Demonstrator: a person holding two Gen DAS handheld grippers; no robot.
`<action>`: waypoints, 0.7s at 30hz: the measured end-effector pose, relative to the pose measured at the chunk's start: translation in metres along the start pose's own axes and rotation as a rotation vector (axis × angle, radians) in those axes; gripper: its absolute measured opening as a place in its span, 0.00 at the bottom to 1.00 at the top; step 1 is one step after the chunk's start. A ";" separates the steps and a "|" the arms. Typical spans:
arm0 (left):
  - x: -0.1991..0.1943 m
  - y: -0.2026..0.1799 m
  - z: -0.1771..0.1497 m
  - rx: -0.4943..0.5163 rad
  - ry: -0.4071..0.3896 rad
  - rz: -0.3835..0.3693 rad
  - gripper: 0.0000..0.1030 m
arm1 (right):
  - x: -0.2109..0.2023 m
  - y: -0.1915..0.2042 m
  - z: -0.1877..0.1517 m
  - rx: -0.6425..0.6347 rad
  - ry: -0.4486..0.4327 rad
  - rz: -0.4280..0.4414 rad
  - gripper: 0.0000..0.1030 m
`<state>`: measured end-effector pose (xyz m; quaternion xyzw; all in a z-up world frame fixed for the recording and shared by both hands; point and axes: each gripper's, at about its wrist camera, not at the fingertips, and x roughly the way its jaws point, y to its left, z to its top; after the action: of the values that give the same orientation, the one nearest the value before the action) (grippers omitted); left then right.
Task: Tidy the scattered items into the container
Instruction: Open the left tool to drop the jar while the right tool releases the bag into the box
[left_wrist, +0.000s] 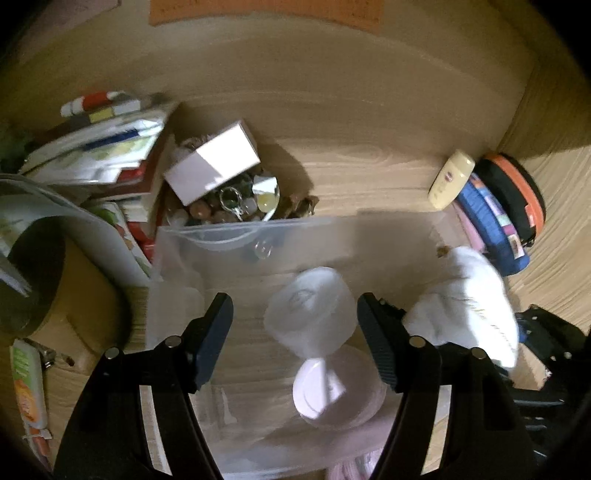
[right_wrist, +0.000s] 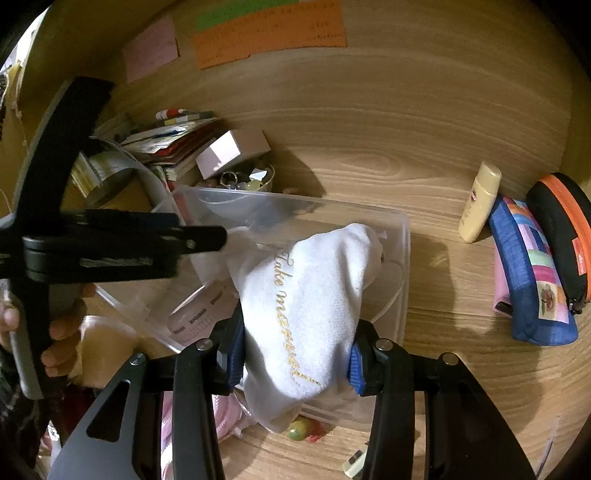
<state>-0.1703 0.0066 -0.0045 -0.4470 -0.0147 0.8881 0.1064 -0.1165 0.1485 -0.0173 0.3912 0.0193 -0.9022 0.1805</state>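
Right tool (right_wrist: 295, 363) clamps a white pouch (right_wrist: 306, 295) over the clear container (right_wrist: 400, 258); left tool (left_wrist: 295, 339) gapes.

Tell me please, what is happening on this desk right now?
A person is tidying loose things into a clear plastic box. The right gripper holds a white cloth pouch over the box. The left gripper is open above the box, holding nothing. A cream bottle and a blue pouch lie outside on the desk.
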 end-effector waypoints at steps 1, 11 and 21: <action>-0.004 0.001 0.000 -0.004 -0.009 -0.010 0.68 | 0.002 0.000 0.000 0.001 0.004 0.000 0.39; -0.039 0.004 -0.013 0.013 -0.100 -0.011 0.72 | 0.015 0.002 0.003 -0.015 0.019 -0.037 0.44; -0.059 0.011 -0.035 0.012 -0.148 -0.008 0.73 | 0.026 0.014 0.001 -0.082 0.012 -0.116 0.51</action>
<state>-0.1104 -0.0182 0.0200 -0.3791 -0.0190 0.9184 0.1114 -0.1286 0.1271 -0.0334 0.3872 0.0800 -0.9073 0.1435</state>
